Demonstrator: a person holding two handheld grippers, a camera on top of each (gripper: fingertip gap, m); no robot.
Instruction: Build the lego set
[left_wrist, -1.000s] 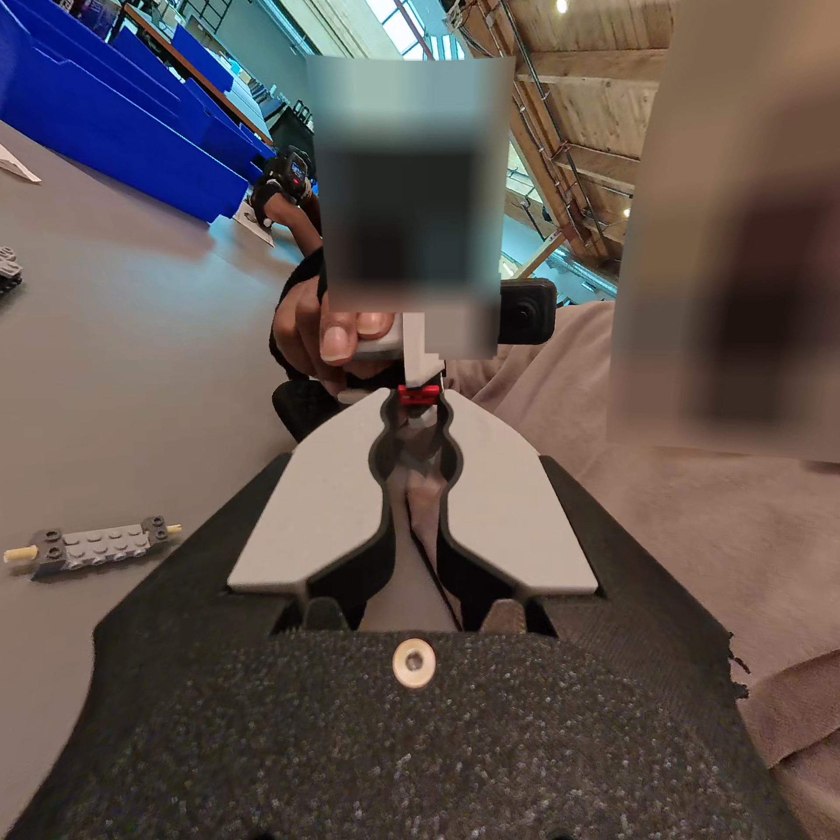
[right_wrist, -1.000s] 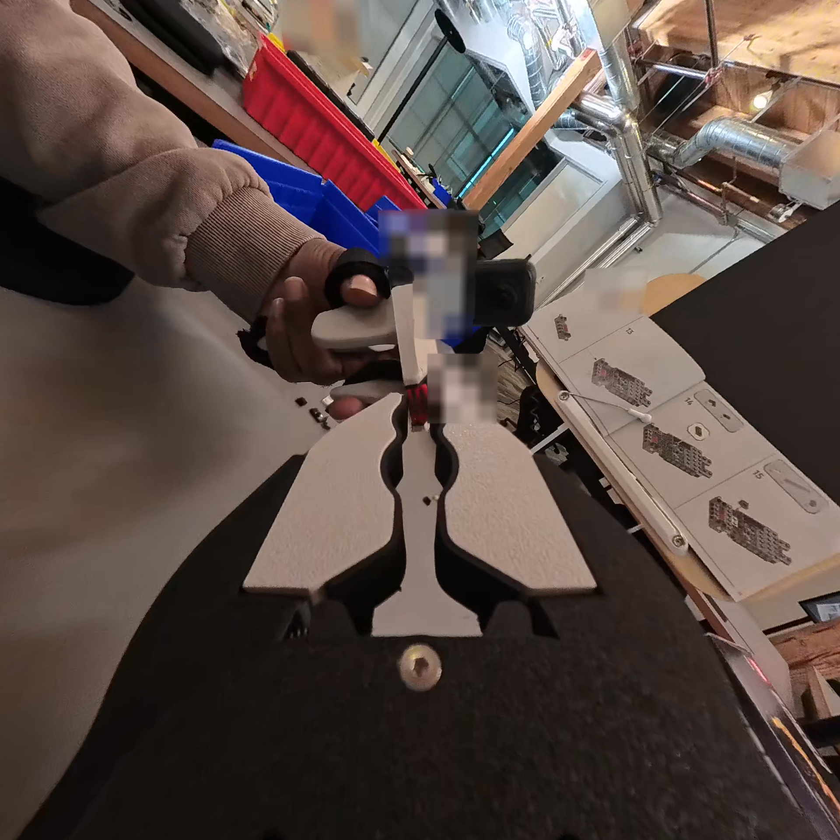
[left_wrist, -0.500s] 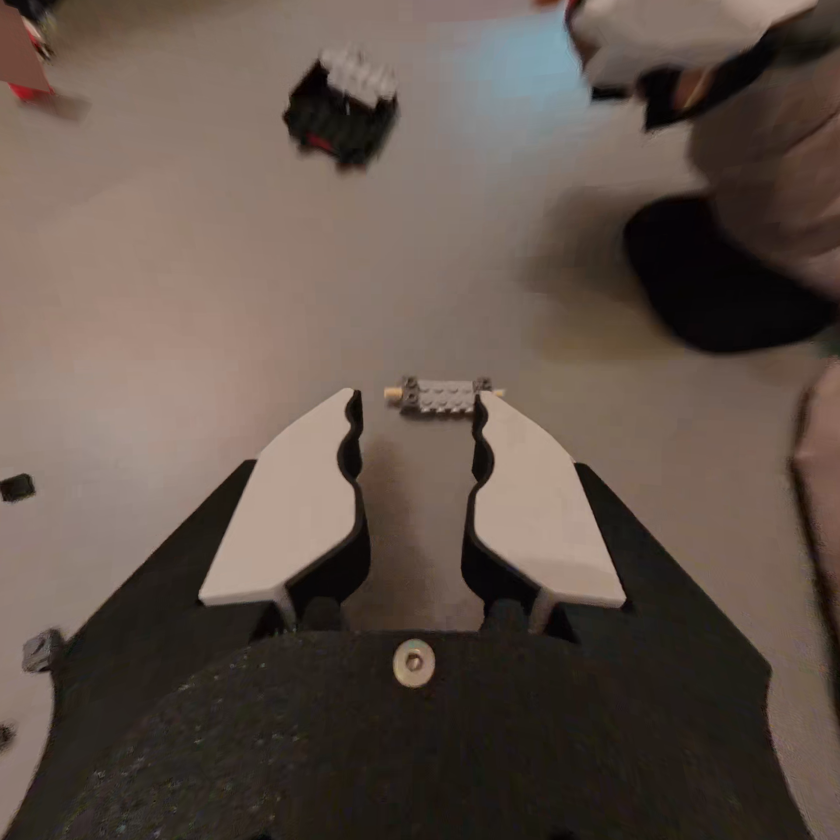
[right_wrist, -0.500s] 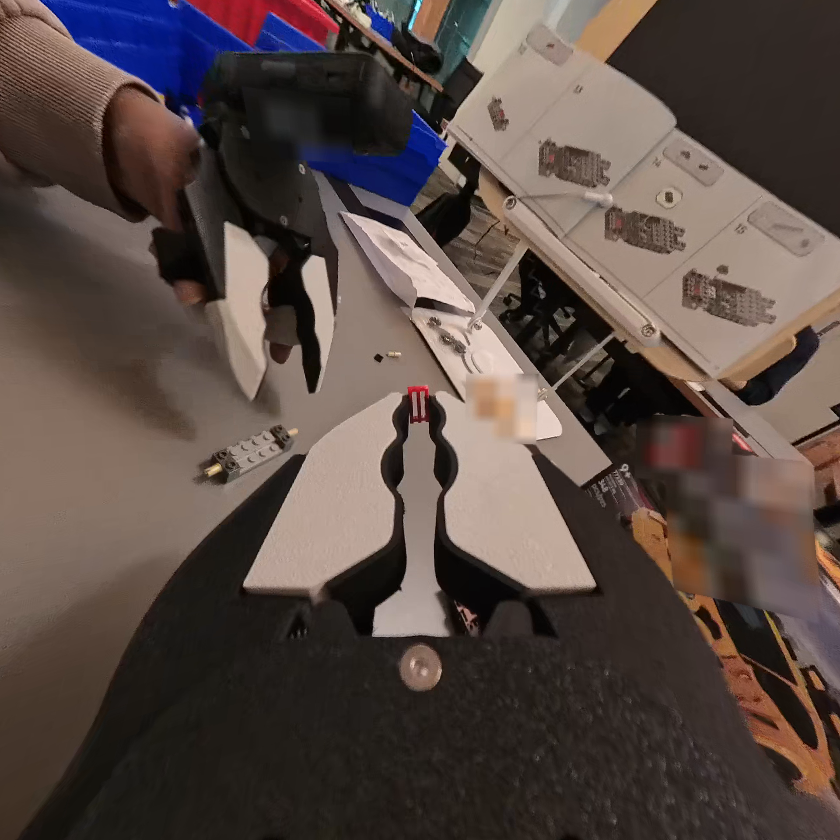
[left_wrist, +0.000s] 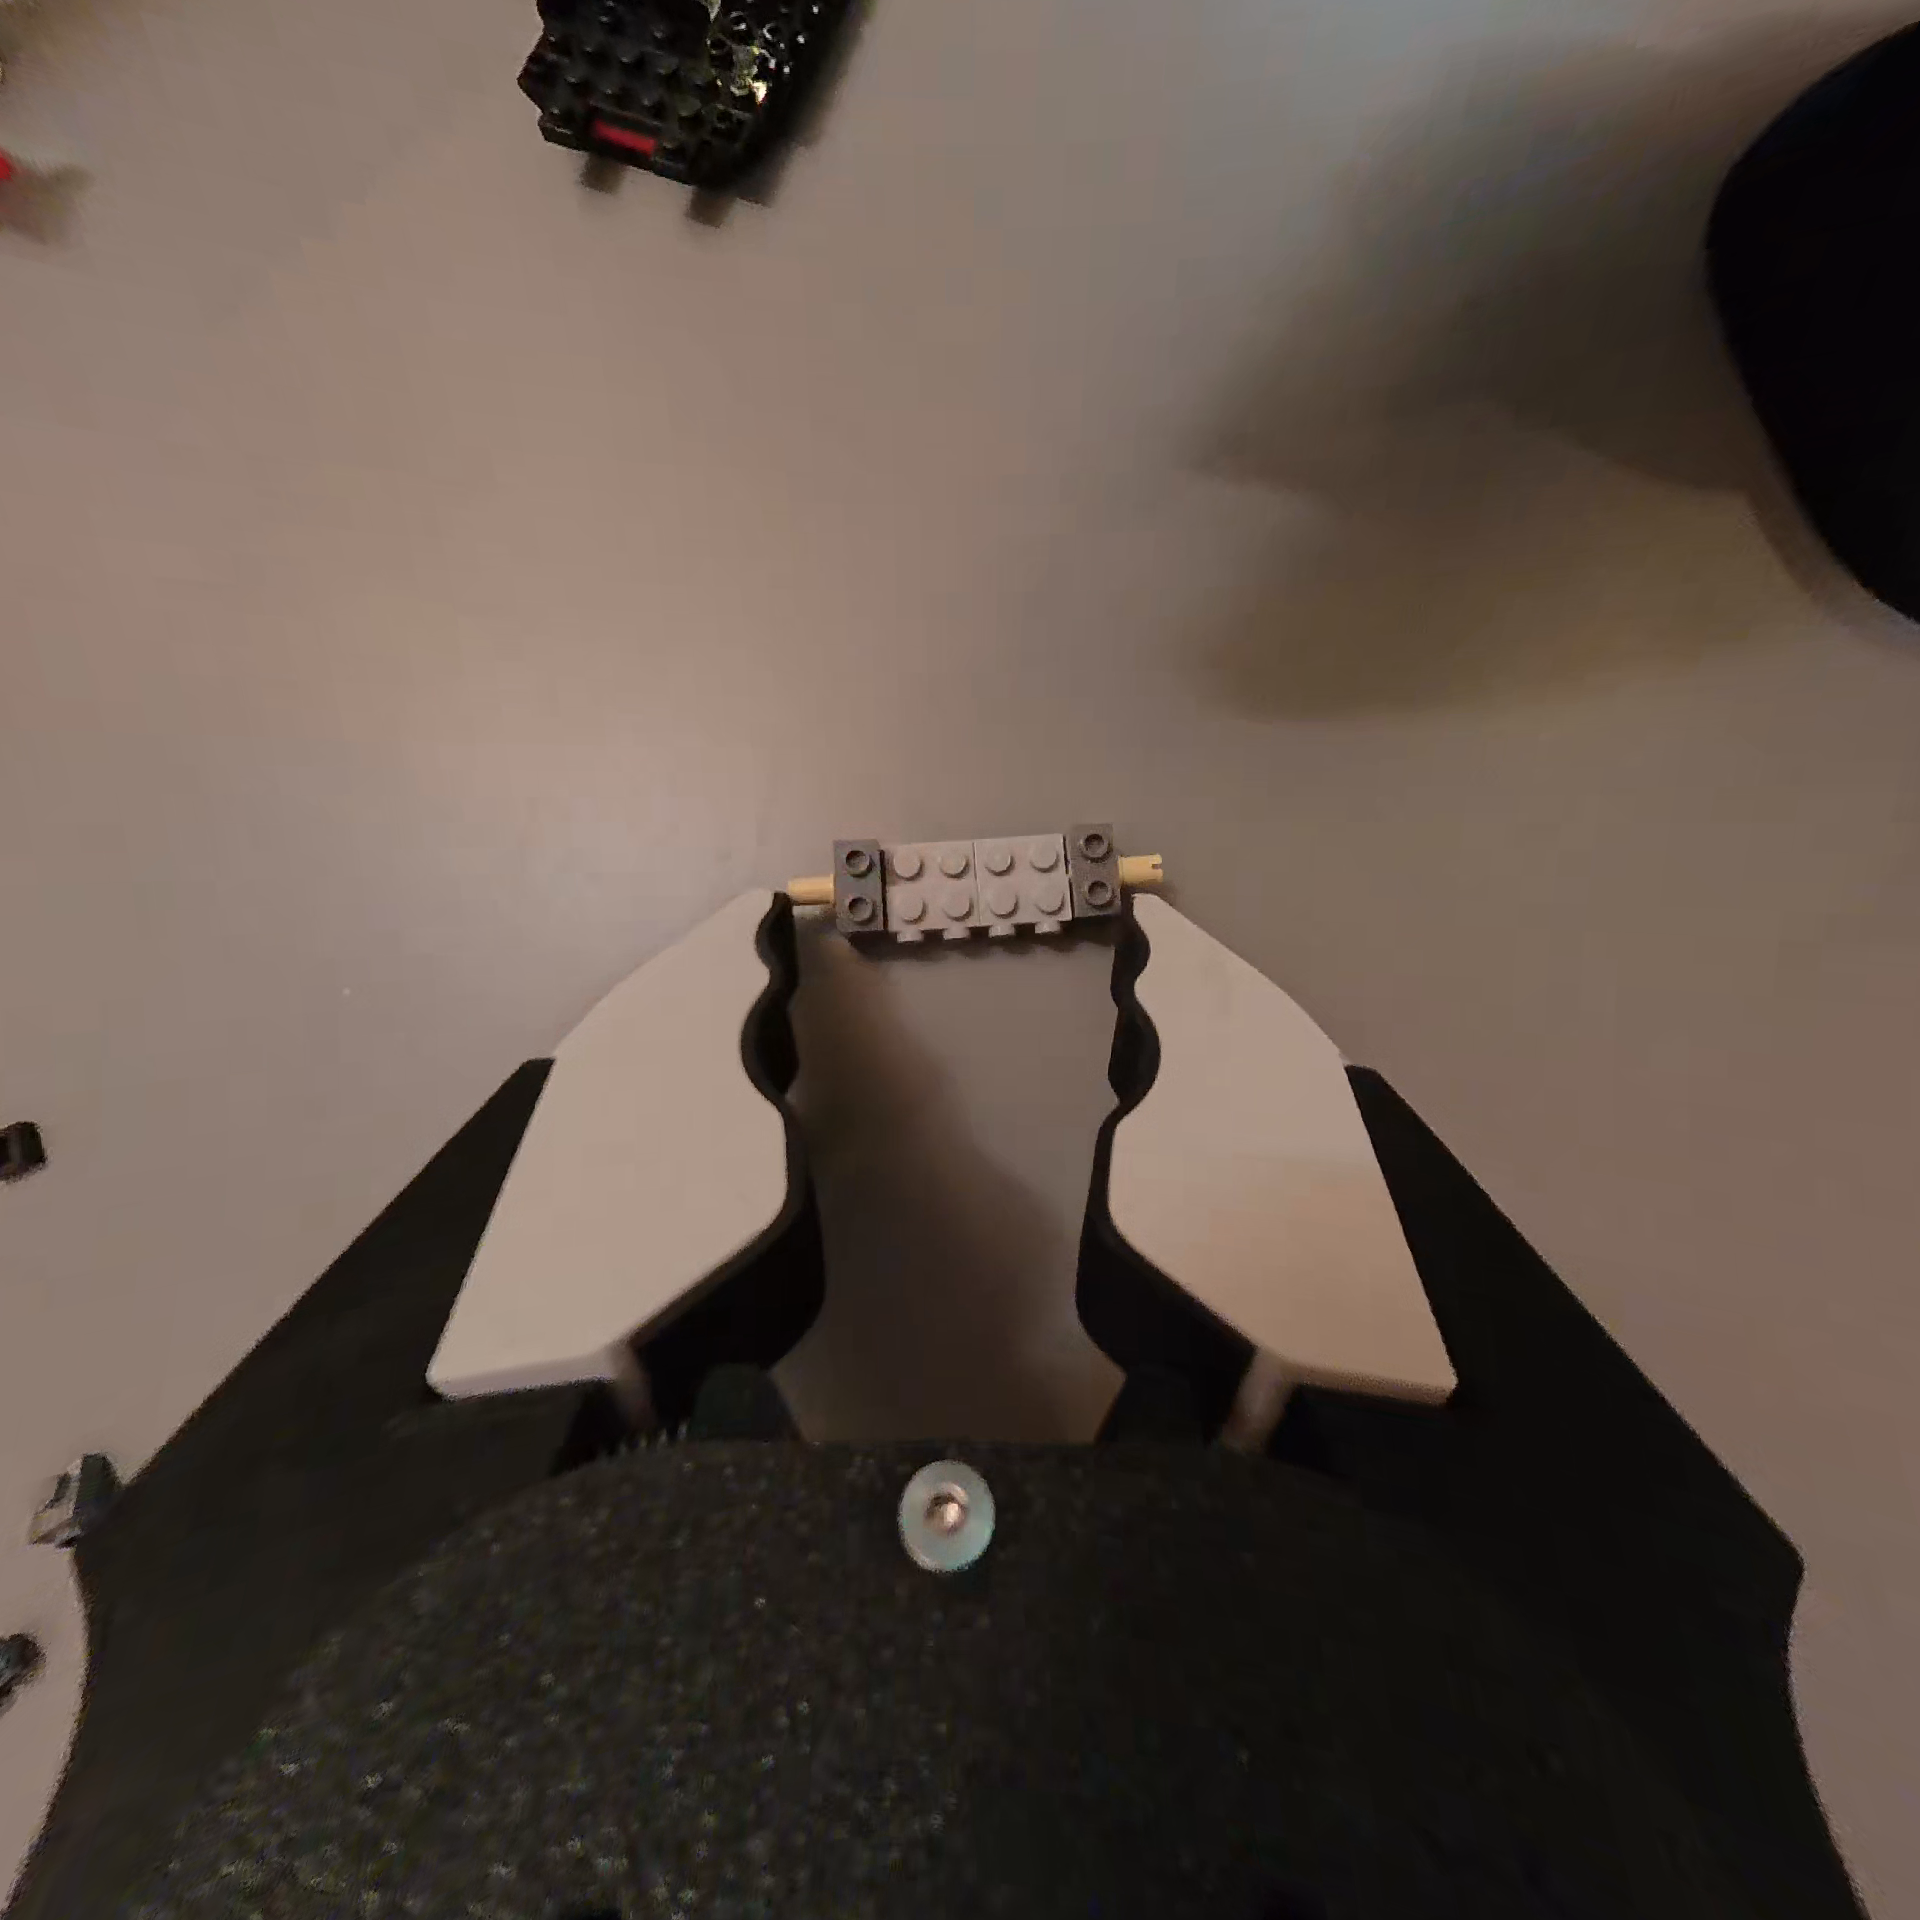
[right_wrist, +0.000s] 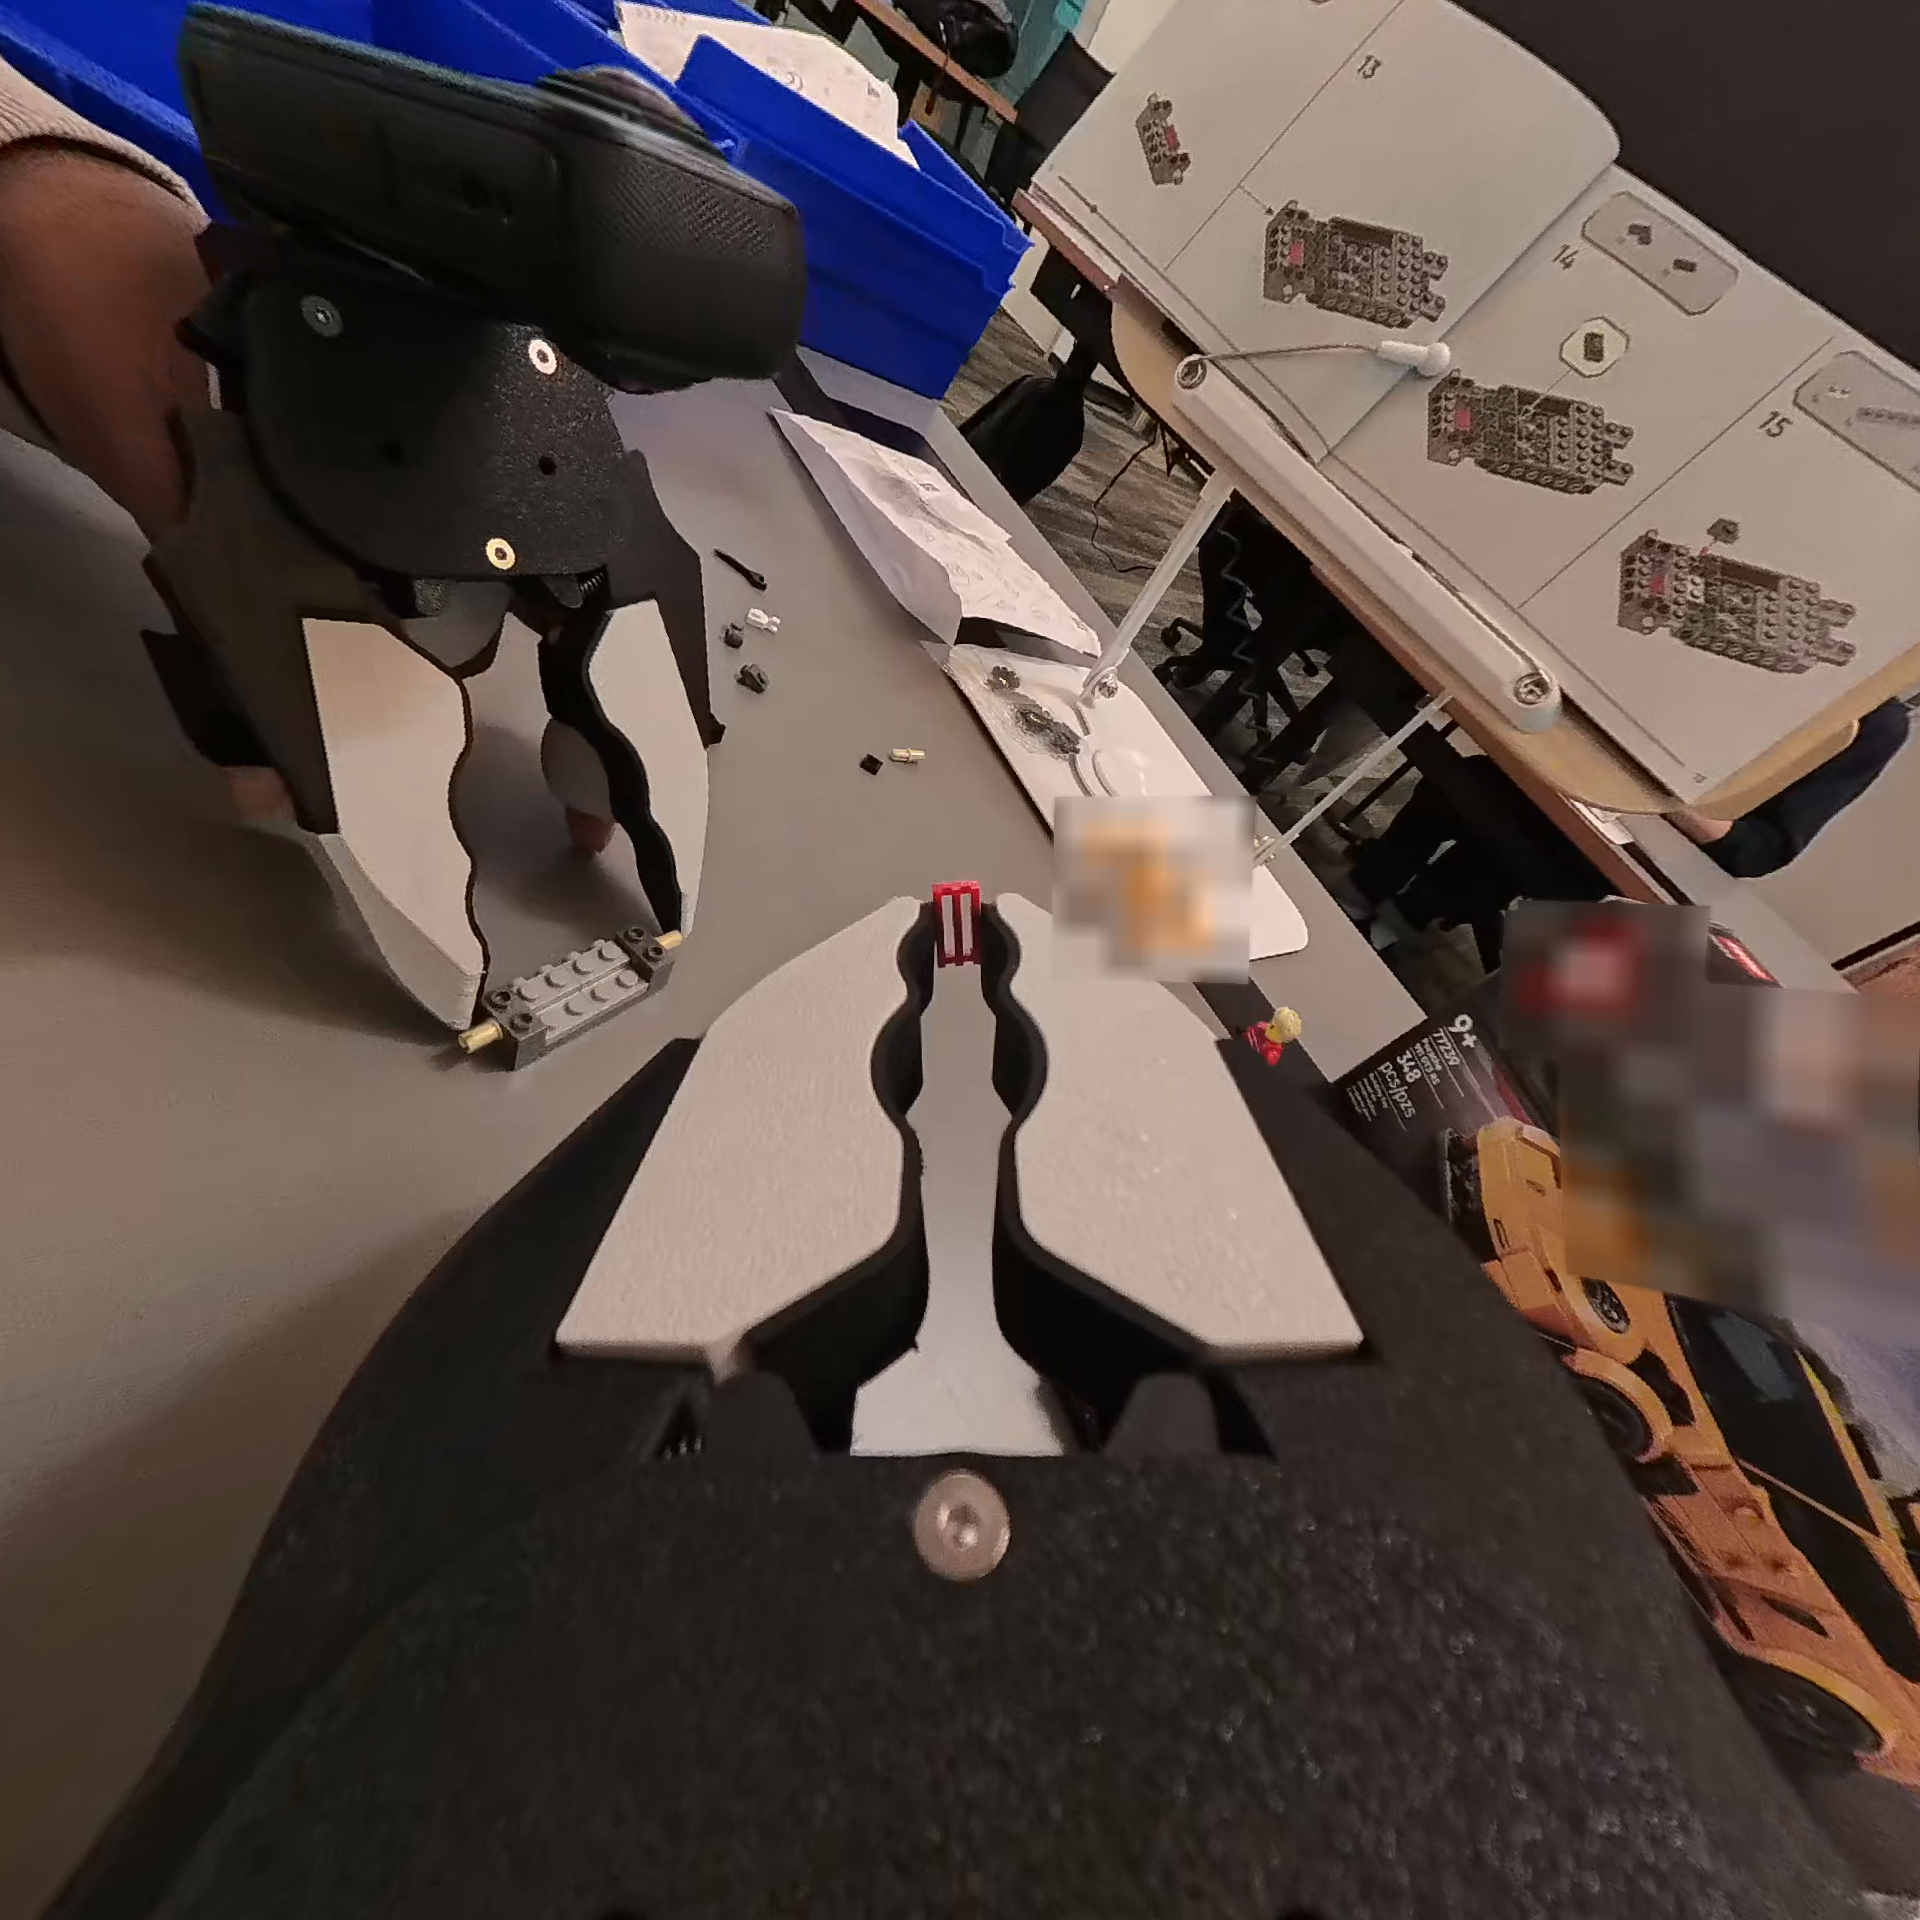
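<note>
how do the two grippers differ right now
The left gripper is open, its fingers spread to either side of the grey axle piece lying on the table. The right gripper is shut on a small red piece, pinched at the very tips. The left one points down at the table; the right one is held off it, aimed across the table. Both have light grey fingers on black bodies.

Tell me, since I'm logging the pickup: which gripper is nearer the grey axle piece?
Left gripper: it straddles the grey axle piece, open. The right gripper is apart, clamping a red piece.
</note>
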